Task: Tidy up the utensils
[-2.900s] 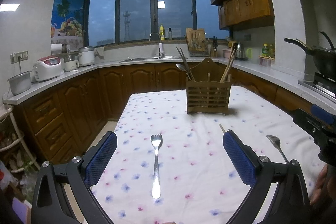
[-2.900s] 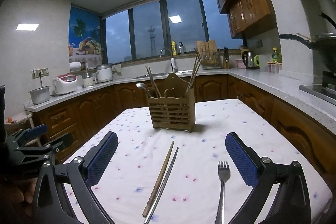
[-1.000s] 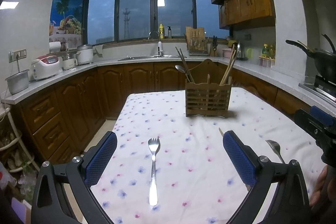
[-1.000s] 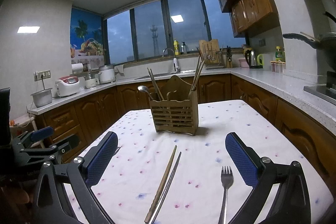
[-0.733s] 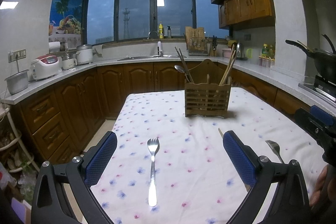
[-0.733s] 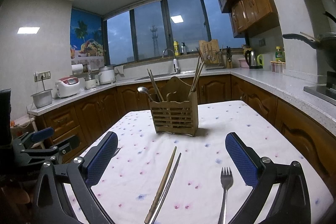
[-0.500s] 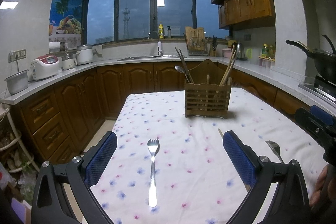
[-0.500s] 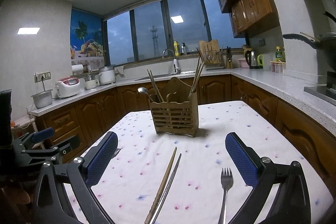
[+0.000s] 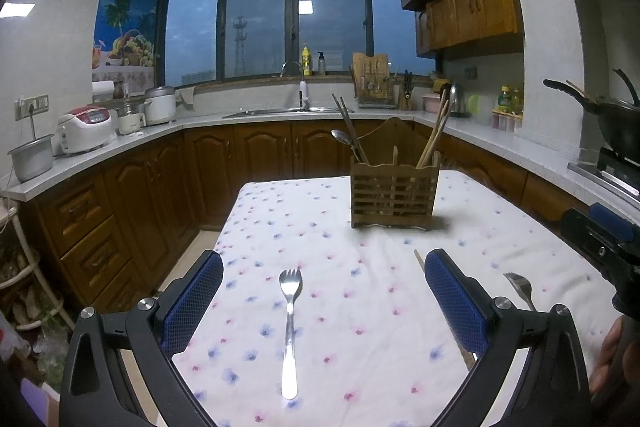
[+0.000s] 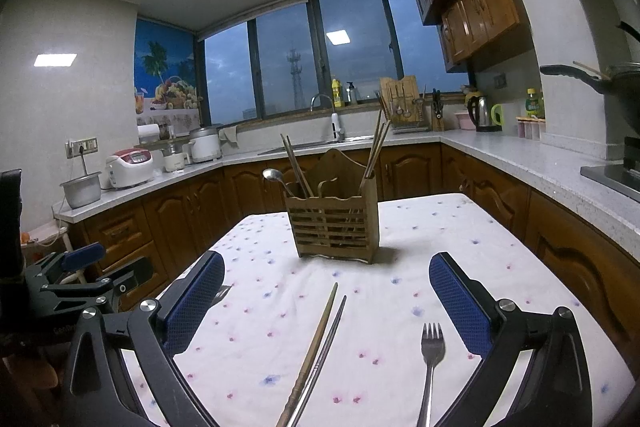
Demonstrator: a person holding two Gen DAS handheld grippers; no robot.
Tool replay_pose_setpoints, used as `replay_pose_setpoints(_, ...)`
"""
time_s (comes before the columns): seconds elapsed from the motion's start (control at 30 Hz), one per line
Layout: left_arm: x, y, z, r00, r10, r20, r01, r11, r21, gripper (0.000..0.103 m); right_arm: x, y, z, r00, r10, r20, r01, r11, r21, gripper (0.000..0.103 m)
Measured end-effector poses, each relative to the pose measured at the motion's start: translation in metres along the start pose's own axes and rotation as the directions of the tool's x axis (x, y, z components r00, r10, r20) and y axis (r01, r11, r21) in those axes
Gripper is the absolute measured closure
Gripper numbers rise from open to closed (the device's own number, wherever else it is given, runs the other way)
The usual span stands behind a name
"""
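Observation:
A wooden slatted utensil holder [image 9: 393, 195] [image 10: 337, 229] stands on the flowered tablecloth [image 9: 360, 291], with chopsticks and a spoon sticking out of it. My left gripper [image 9: 323, 301] is open, and a metal fork [image 9: 289, 323] lies flat between its blue pads. My right gripper [image 10: 326, 305] is open too. A pair of chopsticks [image 10: 318, 351] lies between its fingers, and a second fork [image 10: 430, 367] lies near the right pad. That second fork [image 9: 520, 289] shows at the right of the left wrist view, behind the right finger.
The table edge drops off at the left toward wooden cabinets [image 9: 120, 211]. Counters with rice cookers [image 9: 84, 129], a sink [image 9: 280, 111] and a kettle [image 10: 482, 115] ring the room. A wok [image 9: 612, 123] sits on the stove at right. The other gripper [image 9: 604, 239] shows at the right edge.
Both grippers have drifted slightly; the fork and chopsticks sit a little differently in view. Nothing has been gripped or moved on the table.

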State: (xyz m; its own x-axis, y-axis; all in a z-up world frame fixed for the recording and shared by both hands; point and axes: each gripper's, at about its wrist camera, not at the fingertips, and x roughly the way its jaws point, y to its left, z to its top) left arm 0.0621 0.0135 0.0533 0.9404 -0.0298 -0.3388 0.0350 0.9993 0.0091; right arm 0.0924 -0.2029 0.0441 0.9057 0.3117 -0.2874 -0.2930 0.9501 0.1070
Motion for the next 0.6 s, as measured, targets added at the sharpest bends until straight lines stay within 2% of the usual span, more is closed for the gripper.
replay_pose_setpoints(0.6,0.0036,-0.0032,0.0034,1.0,-0.004,-0.007,0.004,1.0,-0.007,0.001,0.0022,0.0003,0.0019,1.0,-0.003,-0.003,0.003,1.0,0.0,0.0)
